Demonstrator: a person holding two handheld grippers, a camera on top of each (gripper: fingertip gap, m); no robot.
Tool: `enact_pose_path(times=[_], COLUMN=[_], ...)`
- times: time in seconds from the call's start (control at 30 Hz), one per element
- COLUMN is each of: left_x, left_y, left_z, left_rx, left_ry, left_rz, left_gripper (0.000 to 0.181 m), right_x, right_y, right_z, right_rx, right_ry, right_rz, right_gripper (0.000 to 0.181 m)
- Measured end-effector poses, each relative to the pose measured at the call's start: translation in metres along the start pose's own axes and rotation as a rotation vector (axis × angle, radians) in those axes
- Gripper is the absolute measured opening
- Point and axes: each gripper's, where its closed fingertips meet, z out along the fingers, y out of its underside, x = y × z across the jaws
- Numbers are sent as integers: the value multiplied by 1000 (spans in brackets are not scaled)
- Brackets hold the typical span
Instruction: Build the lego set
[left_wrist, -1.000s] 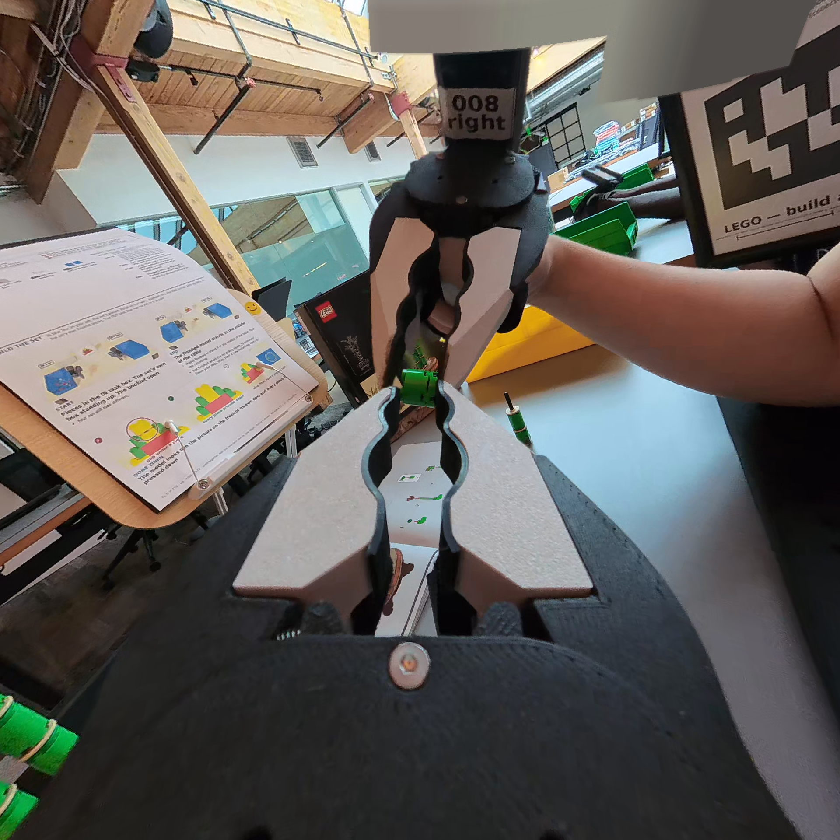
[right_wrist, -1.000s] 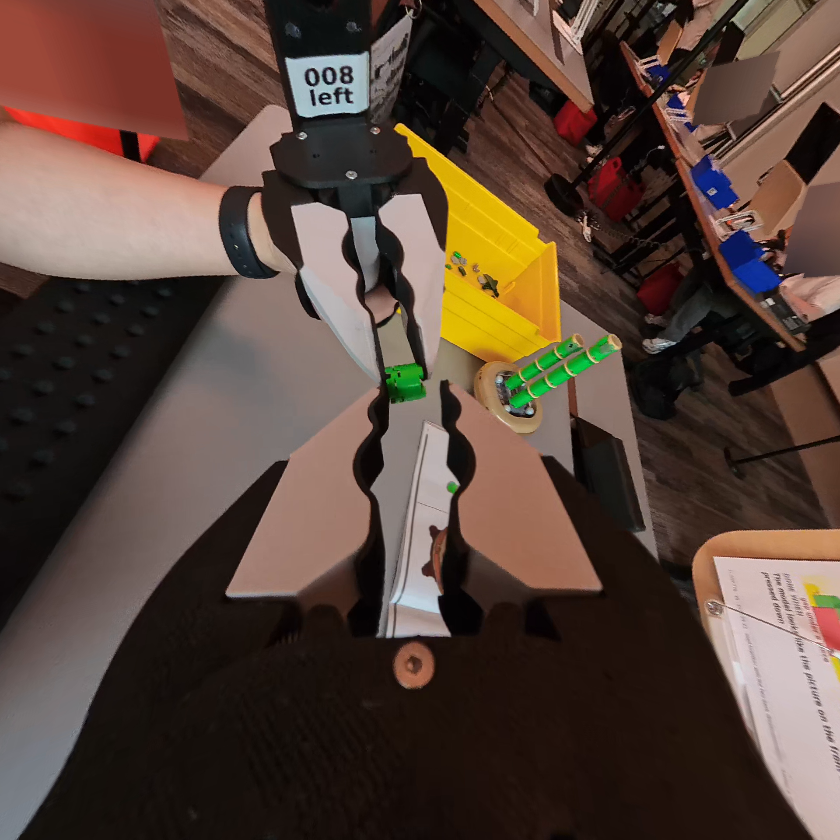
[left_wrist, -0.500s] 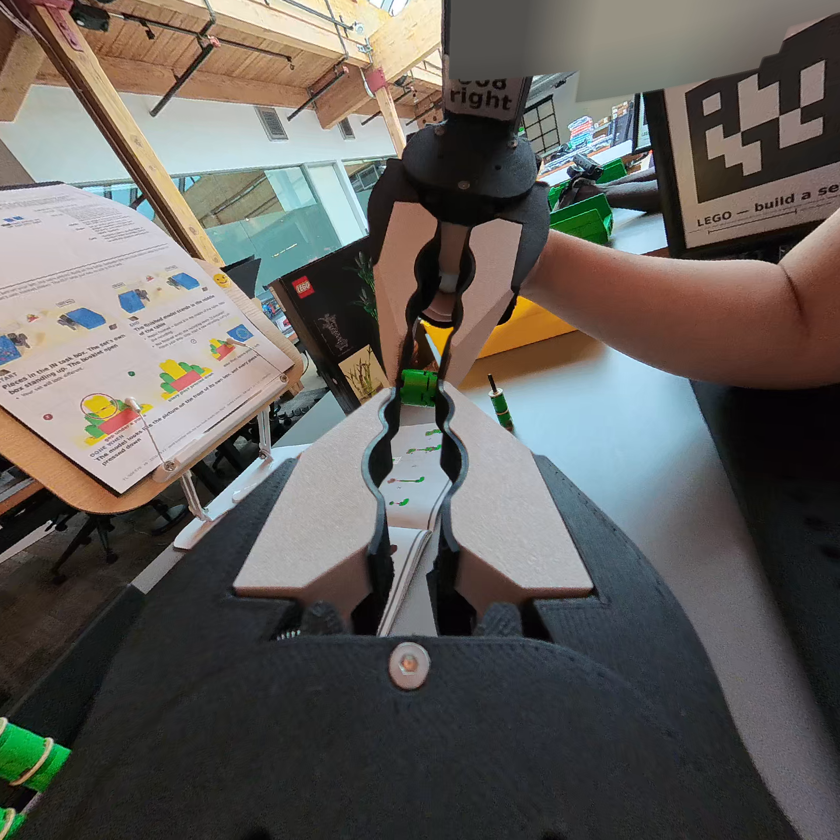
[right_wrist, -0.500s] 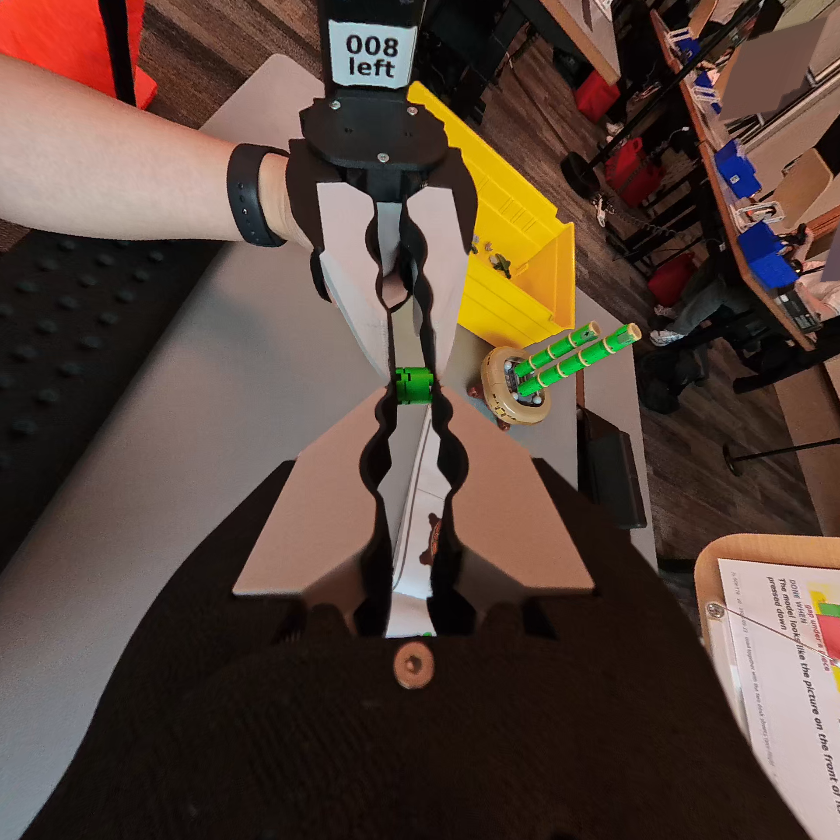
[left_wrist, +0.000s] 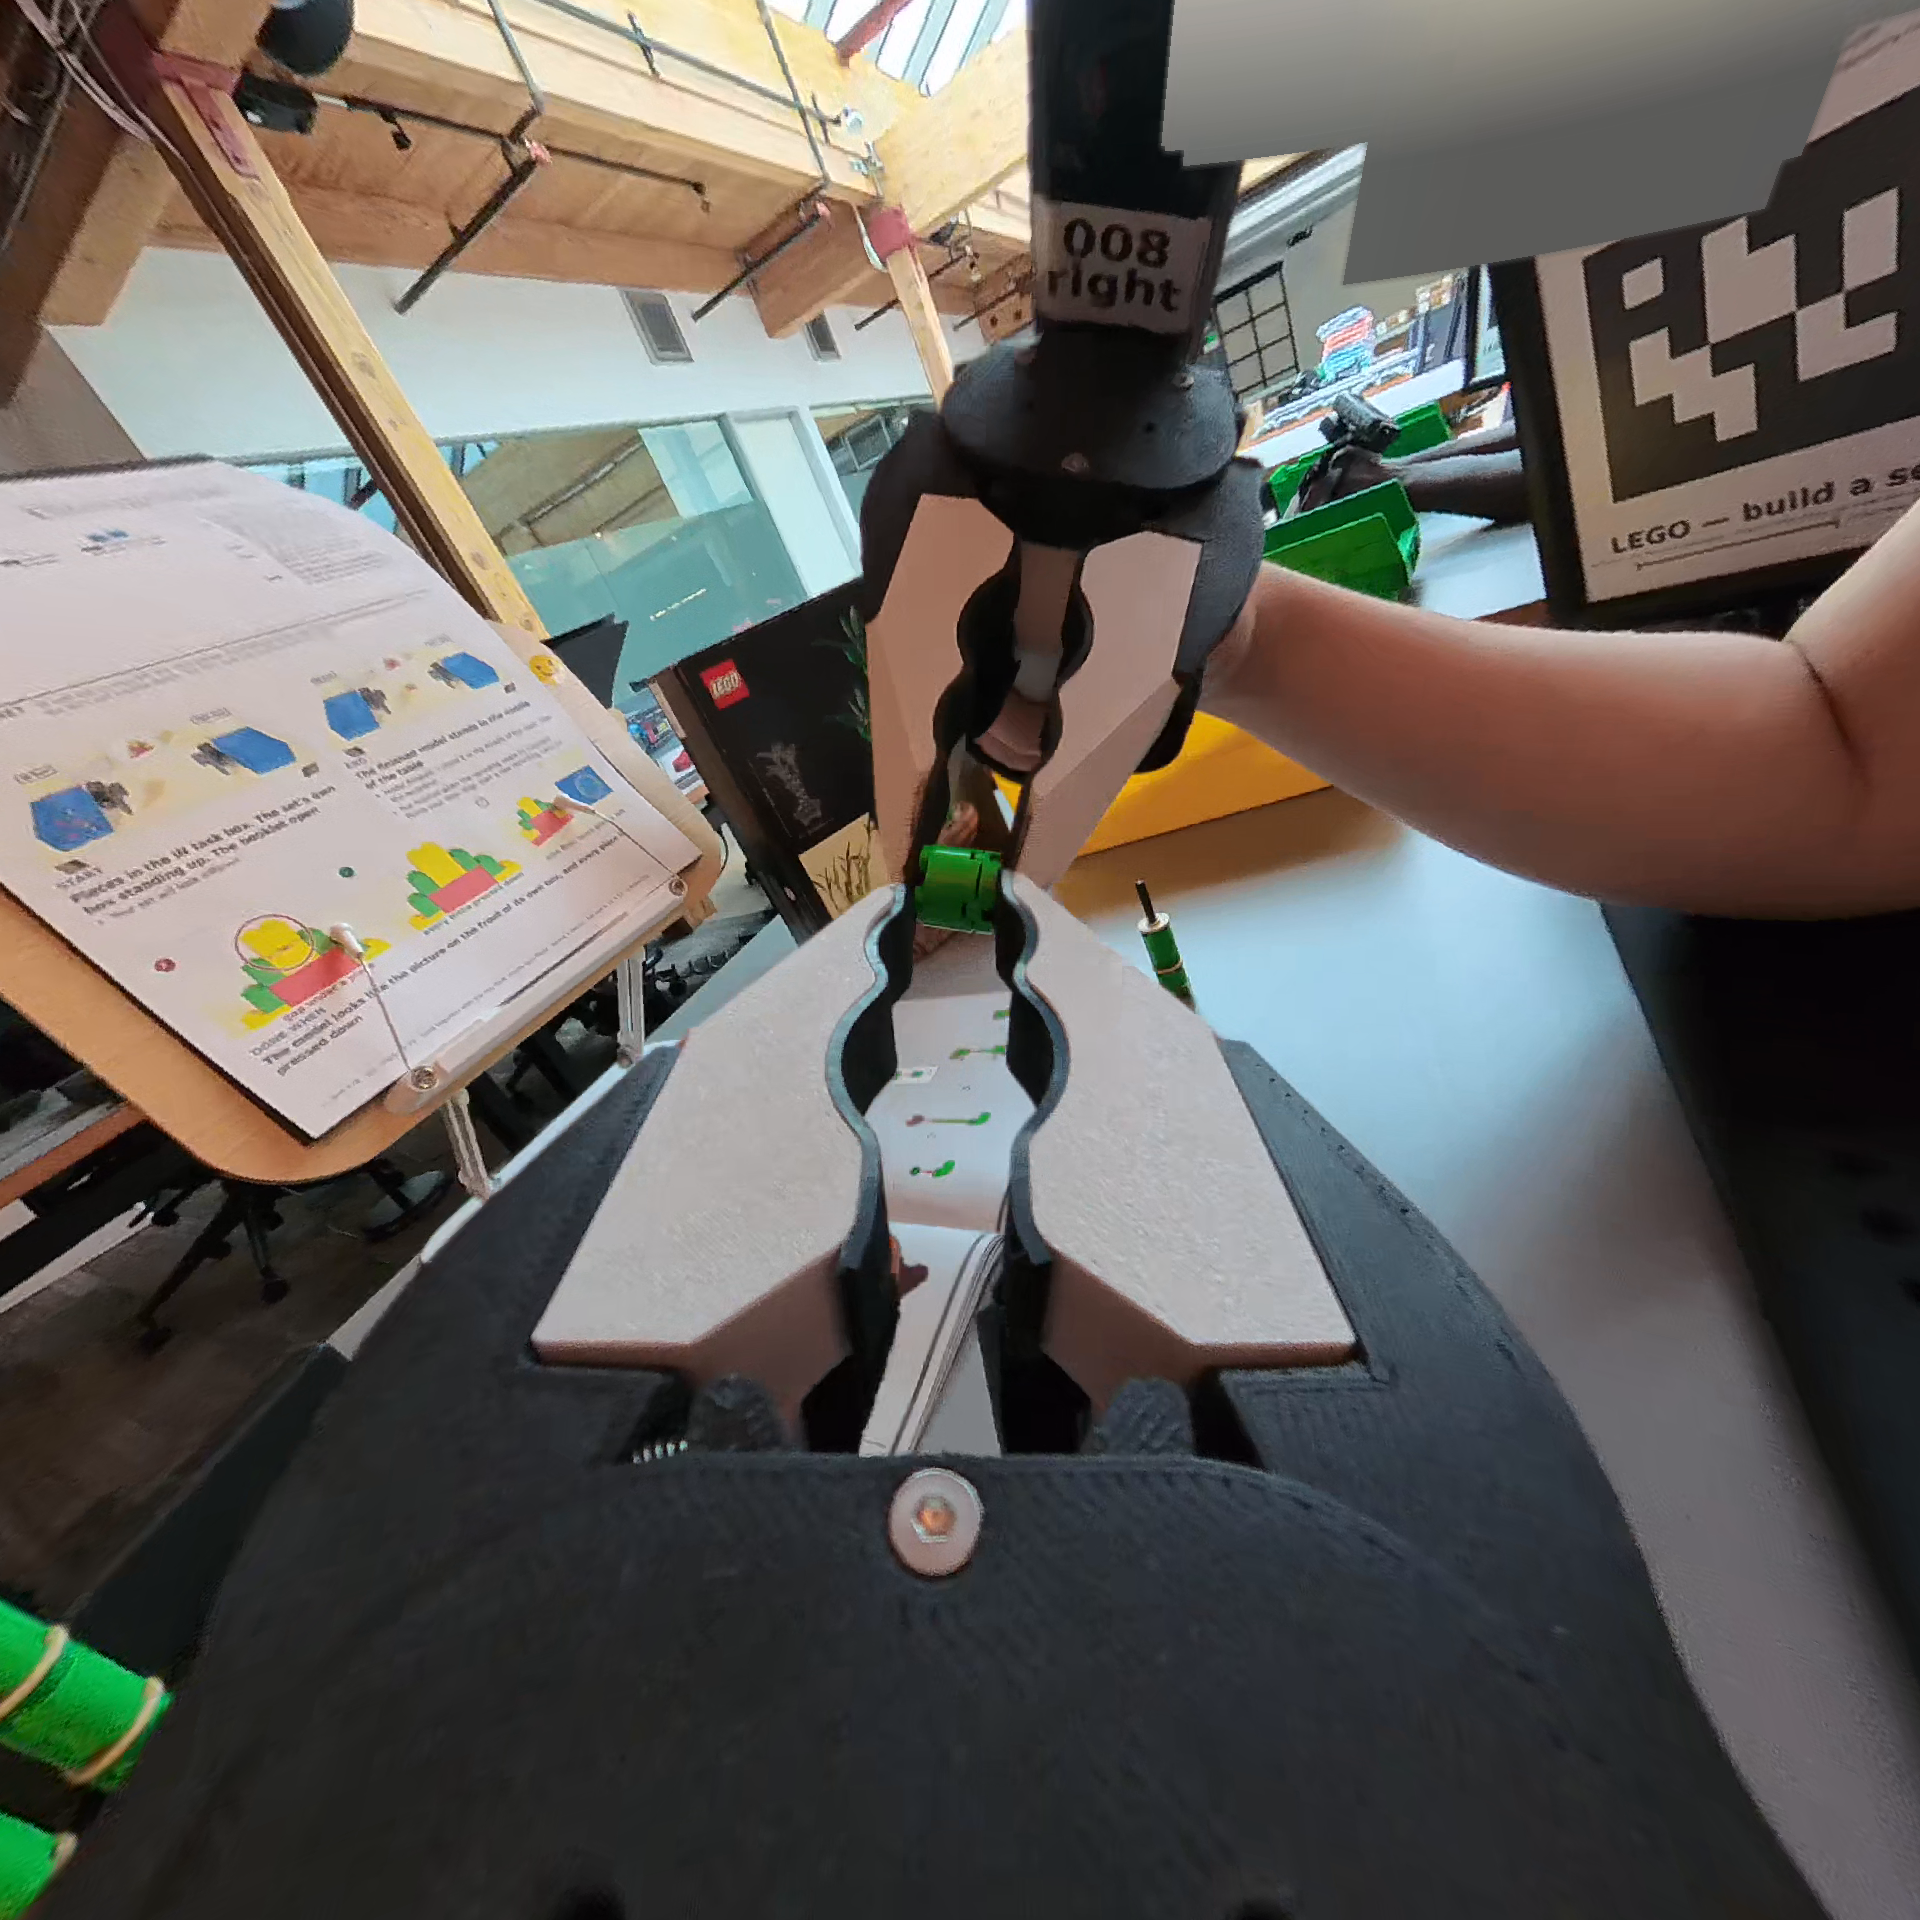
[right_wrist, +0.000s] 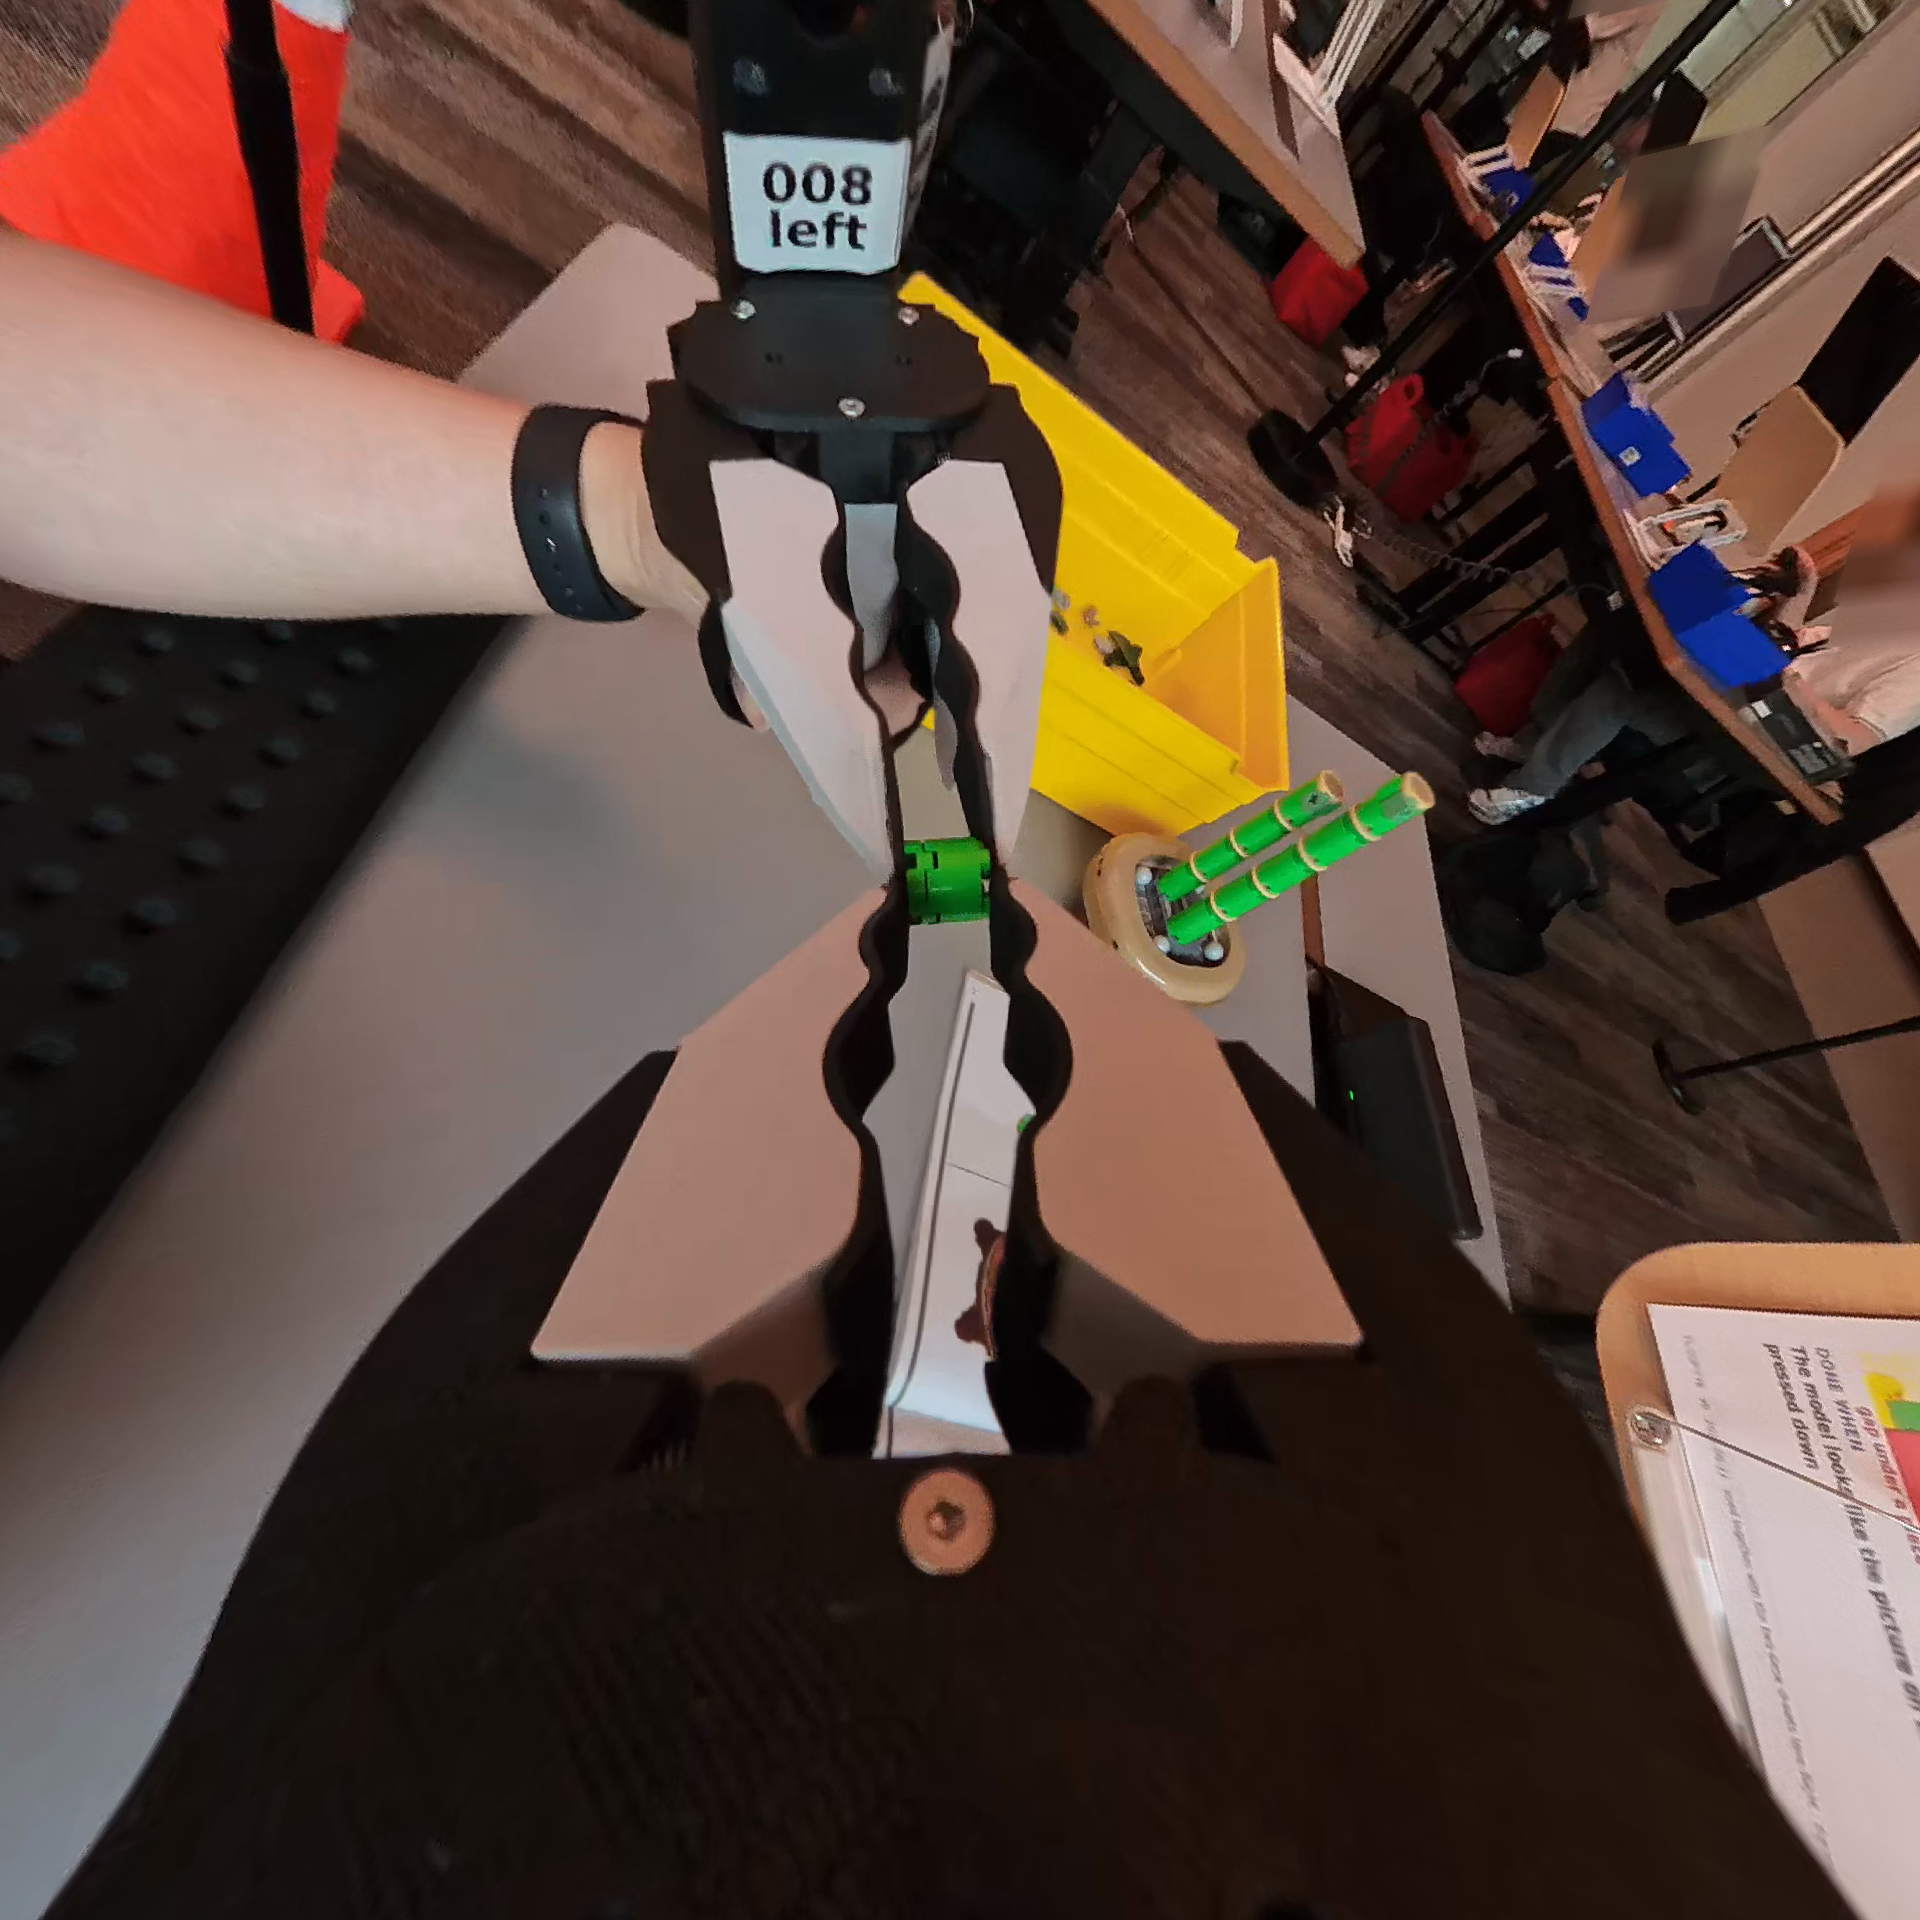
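A small bright green round lego piece (left_wrist: 958, 886) sits between both grippers, which meet tip to tip above the grey table (left_wrist: 1455, 1091). My left gripper (left_wrist: 958, 914) is shut on it from the near side. My right gripper (left_wrist: 971, 844) comes down from above and pinches the same piece. In the right wrist view the piece (right_wrist: 943, 881) lies level between my right gripper (right_wrist: 945, 916) and the left gripper (right_wrist: 940, 857). A build of two green segmented stalks (right_wrist: 1288, 842) stands on a tan round base (right_wrist: 1169, 920).
An open instruction booklet (left_wrist: 951, 1101) lies under the grippers. A yellow bin (right_wrist: 1143, 644) holds small parts. A dark green pin (left_wrist: 1164, 951) stands on the table. An instruction sheet on a wooden stand (left_wrist: 312, 810) is at the left, a black mat (right_wrist: 156, 790) beside the table. Less than 4 cm separates the two grippers' tips.
Both grippers stay tip to tip on the green piece. The piece has turned from tilted to level, and the pair has shifted slightly over the booklet.
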Motion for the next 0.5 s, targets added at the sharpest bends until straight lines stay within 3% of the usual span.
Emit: enact_pose_path(times=[0.17, 0.5], left_x=[6, 25], left_y=[-18, -108], left_z=[10, 52], left_rx=[-71, -78], left_ry=[-4, 89], left_rz=[173, 512], left_gripper=[13, 13], right_x=[0, 7], right_y=[-11, -68], right_z=[-19, -104], right_rx=[-5, 43], right_ry=[84, 371], right_rz=[-161, -308], right_gripper=[15, 15])
